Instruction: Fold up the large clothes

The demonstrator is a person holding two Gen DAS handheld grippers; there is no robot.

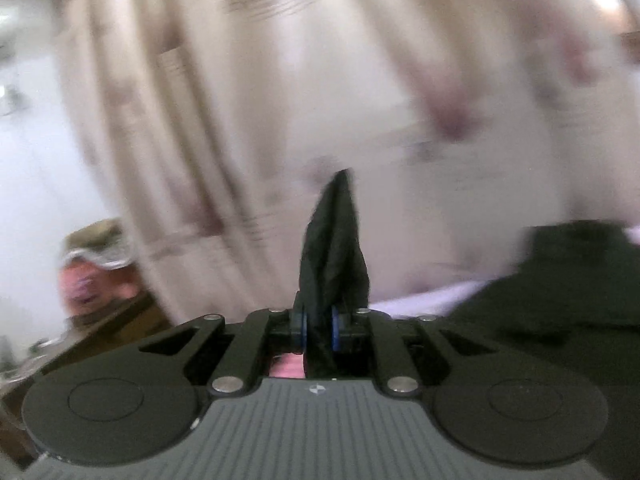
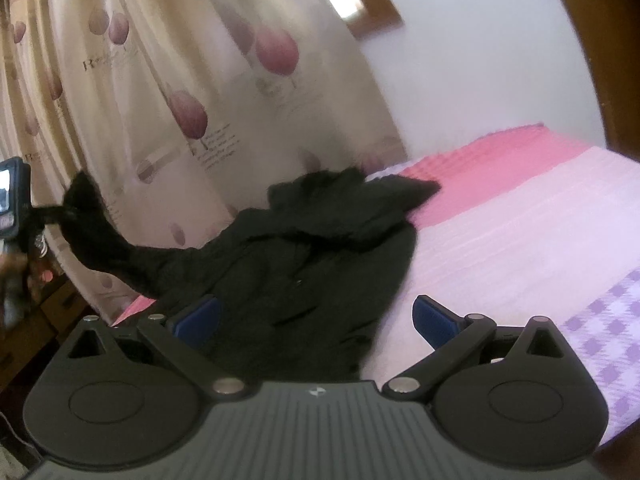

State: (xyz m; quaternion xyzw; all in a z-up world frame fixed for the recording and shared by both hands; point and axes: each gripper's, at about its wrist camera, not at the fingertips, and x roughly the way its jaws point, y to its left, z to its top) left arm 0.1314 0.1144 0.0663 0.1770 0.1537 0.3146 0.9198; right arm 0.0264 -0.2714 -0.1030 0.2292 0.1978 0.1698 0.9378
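on the pink bed (image 2: 520,208) lies the black coat (image 2: 304,256), still bumpy, not folded yet. left claw (image 1: 319,330) pinches one sleeve end (image 1: 334,240) and holds it up by the curtain (image 2: 160,92). right claw (image 2: 316,316) is wide, holding nothing.

A large black padded jacket (image 2: 304,264) lies crumpled on a bed with pink, pale and lilac-checked bedding (image 2: 520,216), its fuzzy-edged hood bunched toward the far side. One sleeve (image 2: 92,232) is stretched up off the bed to the left, its cuff end pinched in a fold (image 1: 334,248).
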